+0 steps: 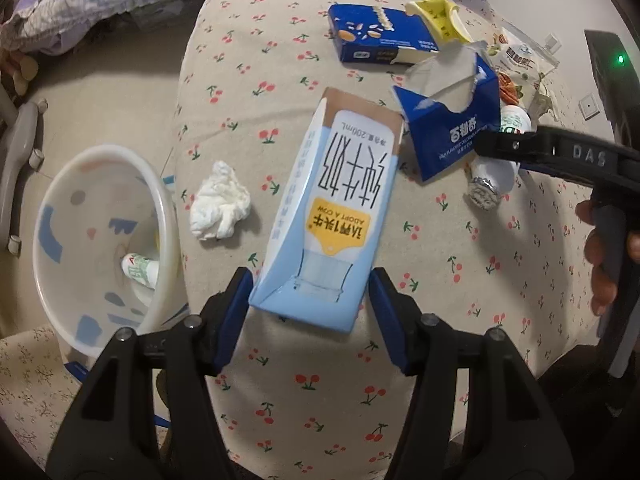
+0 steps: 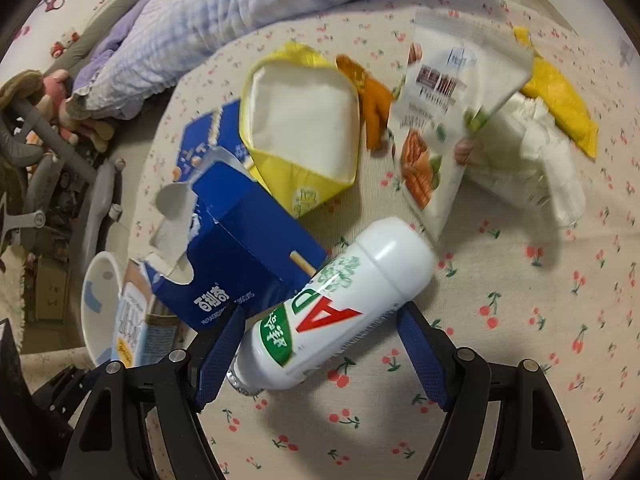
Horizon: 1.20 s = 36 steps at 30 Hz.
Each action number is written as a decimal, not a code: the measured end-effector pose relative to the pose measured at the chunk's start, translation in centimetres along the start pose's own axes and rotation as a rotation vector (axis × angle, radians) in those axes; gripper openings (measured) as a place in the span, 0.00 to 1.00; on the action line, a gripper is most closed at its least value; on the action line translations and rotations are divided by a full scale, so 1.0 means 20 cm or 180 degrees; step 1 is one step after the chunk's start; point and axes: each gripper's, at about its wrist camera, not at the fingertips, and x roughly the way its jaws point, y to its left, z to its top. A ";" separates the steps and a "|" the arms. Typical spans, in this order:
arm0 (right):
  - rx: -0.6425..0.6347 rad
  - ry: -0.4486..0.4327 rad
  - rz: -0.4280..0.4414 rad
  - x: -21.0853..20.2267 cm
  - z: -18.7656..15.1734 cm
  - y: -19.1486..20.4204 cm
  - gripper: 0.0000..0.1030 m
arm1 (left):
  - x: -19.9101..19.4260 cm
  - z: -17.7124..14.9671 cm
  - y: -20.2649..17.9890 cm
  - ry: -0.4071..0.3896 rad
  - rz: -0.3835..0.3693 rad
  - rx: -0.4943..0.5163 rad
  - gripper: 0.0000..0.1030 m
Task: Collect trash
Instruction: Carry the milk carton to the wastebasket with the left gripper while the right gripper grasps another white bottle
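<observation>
My left gripper [image 1: 310,304] is open around the near end of a light blue milk carton [image 1: 332,208] lying on the cherry-print table [image 1: 440,320]; a gap shows at the right finger. My right gripper [image 2: 320,344] is open around a white AD bottle [image 2: 340,304] lying on the table, its fingers apart from it. It also shows in the left wrist view [image 1: 492,182] beside the right gripper's arm [image 1: 560,152]. A white bin [image 1: 100,248] stands on the floor to the left, with a small bottle [image 1: 140,272] inside.
A crumpled tissue [image 1: 220,208], a torn dark blue box [image 2: 240,256], a second blue box [image 1: 372,36], a yellow carton [image 2: 304,136], a nut snack bag [image 2: 440,120], tissues [image 2: 536,148] and a yellow wrapper [image 2: 560,108] lie on the table. Bedding [image 2: 240,12] lies beyond.
</observation>
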 end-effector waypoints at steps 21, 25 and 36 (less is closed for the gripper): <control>-0.0214 0.0040 -0.0078 -0.13 -0.11 -0.14 0.40 | 0.00 0.12 -0.06 -0.0252 0.0041 -0.0283 0.59; -0.0276 -0.0028 0.0021 -0.20 -0.14 -0.12 0.37 | -0.08 0.11 -0.06 -0.0409 0.0032 -0.0318 0.59; -0.0302 -0.0380 0.0303 -0.46 -0.23 -0.07 0.37 | -0.22 0.02 0.07 -0.0617 -0.0082 -0.0549 0.59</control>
